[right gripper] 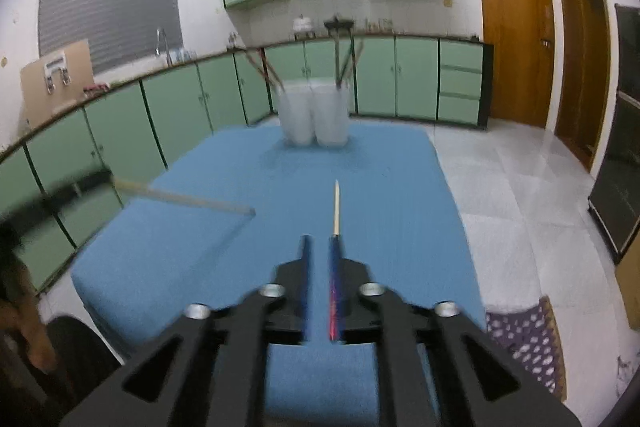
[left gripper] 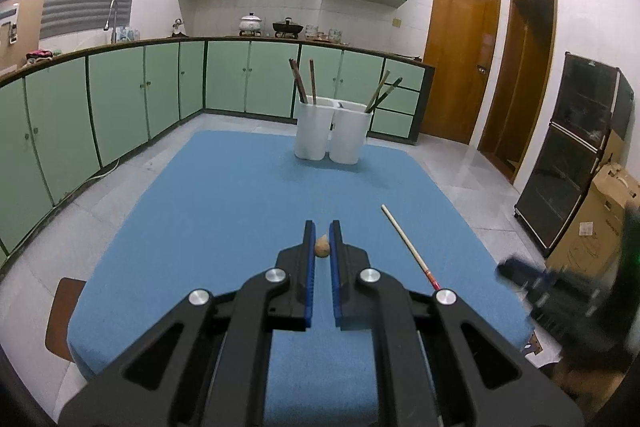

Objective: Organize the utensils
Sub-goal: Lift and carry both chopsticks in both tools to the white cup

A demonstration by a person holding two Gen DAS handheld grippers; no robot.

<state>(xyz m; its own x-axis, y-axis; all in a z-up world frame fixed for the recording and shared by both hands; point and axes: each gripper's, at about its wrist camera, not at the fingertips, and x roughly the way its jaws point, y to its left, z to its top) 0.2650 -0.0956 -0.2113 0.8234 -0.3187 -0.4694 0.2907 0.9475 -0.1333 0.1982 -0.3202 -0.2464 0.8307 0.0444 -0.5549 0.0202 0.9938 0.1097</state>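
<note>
Left gripper (left gripper: 322, 227) clamps 1 pale chopstick (right gripper: 188, 198); right gripper (right gripper: 321, 241), parted, straddles a red-handled chopstick (left gripper: 408, 242) mid-surface (left gripper: 240, 187), well short of 2 white holders (left gripper: 332, 133) near the far edge.

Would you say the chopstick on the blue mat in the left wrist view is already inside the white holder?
No, the chopstick lies flat on the blue mat, well short of the white holder.

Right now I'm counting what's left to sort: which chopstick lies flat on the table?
The red-handled chopstick, flat on the blue cloth. The rest stand in the white holder, except a plain chopstick held by the left gripper.
</note>
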